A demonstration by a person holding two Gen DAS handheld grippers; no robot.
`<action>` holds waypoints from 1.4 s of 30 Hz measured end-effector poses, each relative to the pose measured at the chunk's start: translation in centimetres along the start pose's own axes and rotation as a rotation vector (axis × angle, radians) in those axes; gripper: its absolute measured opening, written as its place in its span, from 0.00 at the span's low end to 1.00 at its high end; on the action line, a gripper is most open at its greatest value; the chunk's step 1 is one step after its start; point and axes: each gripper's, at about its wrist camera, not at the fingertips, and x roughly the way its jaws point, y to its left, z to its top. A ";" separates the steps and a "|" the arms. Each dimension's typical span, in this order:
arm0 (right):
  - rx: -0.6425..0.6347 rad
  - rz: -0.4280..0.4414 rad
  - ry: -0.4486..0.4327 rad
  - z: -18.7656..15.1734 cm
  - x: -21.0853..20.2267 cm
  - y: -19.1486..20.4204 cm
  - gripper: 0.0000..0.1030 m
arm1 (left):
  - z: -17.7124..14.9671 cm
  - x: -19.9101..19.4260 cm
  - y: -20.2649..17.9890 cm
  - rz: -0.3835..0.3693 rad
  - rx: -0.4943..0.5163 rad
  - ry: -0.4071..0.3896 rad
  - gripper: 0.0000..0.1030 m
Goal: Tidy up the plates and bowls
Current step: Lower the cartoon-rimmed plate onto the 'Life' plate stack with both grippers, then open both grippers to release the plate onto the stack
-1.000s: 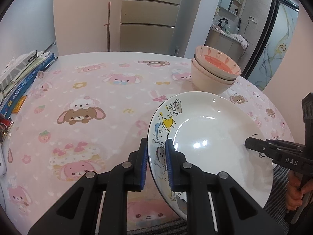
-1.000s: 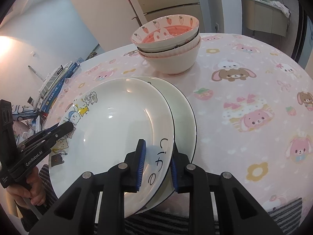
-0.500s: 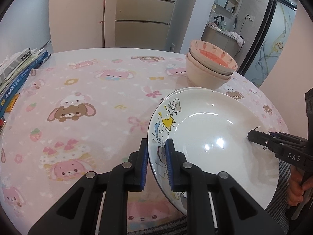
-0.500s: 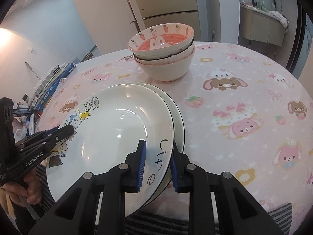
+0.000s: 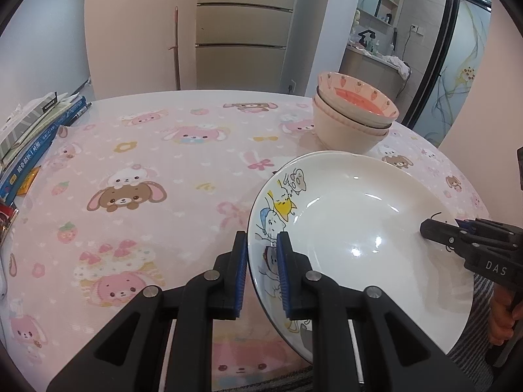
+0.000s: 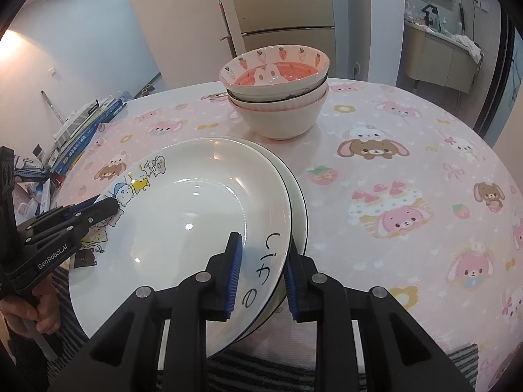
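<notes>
A white plate with cartoon cats [image 5: 359, 228] [image 6: 196, 212] lies on a second white plate [image 6: 299, 202] at the near edge of the table. My left gripper [image 5: 262, 271] is shut on the cat plate's left rim, and its tip shows in the right wrist view [image 6: 108, 209]. My right gripper [image 6: 261, 277] is shut on the right rims of both plates, one pad above and one below. It enters the left wrist view [image 5: 428, 228] from the right. I cannot tell whether the plates rest on the table. A stack of three bowls [image 5: 353, 121] [image 6: 278, 98] stands behind them, topped by a strawberry-pattern bowl.
The round table [image 5: 147, 170] [image 6: 408, 163] wears a pink cartoon-animal cloth. Books and papers [image 5: 32, 137] [image 6: 85, 124] are piled at its left edge. A hand [image 6: 39, 313] grips the left tool's handle. Striped cloth [image 6: 261, 369] shows under the plates at the near edge.
Both grips on the plates hold unchanged. The right wrist view has rolled a little, so the bowl stack now sits nearer its middle.
</notes>
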 end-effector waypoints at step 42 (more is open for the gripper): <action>-0.218 -0.233 -0.201 -0.6 -1.9 2.5 0.21 | -0.2 -2.2 -1.0 0.038 0.041 -0.133 0.14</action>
